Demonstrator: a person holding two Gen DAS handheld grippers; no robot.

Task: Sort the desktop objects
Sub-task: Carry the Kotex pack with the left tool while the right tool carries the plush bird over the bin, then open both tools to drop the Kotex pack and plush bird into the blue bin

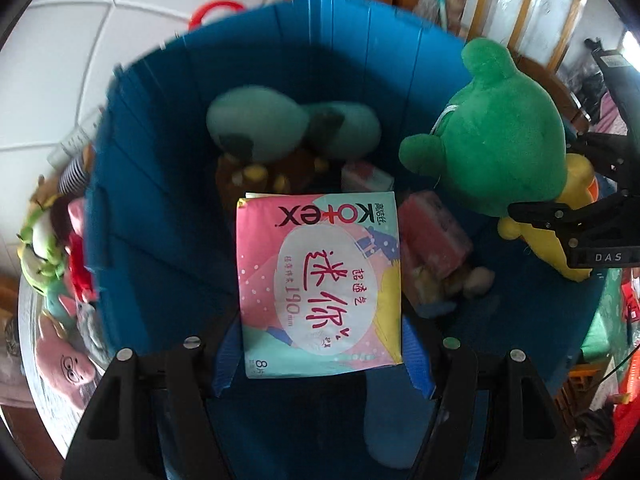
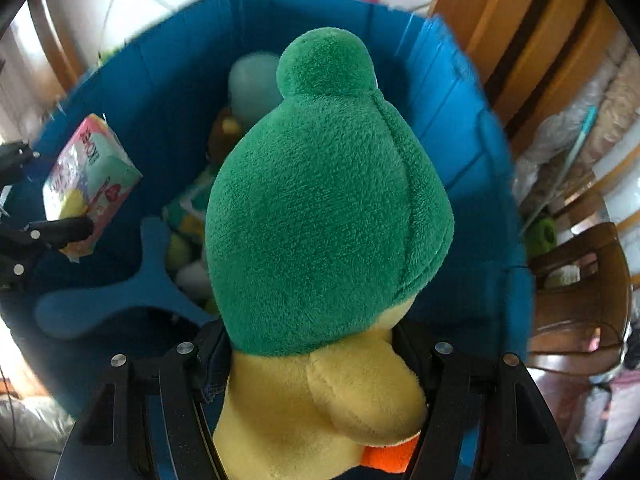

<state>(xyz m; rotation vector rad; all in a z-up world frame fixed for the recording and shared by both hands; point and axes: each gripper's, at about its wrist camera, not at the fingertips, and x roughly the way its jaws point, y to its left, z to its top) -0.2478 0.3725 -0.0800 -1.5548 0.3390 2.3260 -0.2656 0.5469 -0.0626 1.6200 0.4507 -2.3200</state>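
A pink Kotex pack (image 1: 320,284) is held between my left gripper's (image 1: 324,364) blue fingers, over the open blue bin (image 1: 160,152). The pack also shows in the right wrist view (image 2: 90,184), with the left gripper (image 2: 48,236) beside it. My right gripper (image 2: 316,392) is shut on a green and yellow plush toy (image 2: 324,200), gripping its yellow body over the bin (image 2: 460,140). In the left wrist view the plush toy (image 1: 500,132) hangs at the bin's right side, held by the right gripper (image 1: 532,216).
The bin holds a pale green plush (image 1: 288,124), a brown plush (image 1: 260,176) and red packs (image 1: 432,232). Several small plush toys (image 1: 56,280) lie outside the bin at left. A red handle (image 1: 216,10) shows behind it. Wooden furniture (image 2: 520,40) stands behind.
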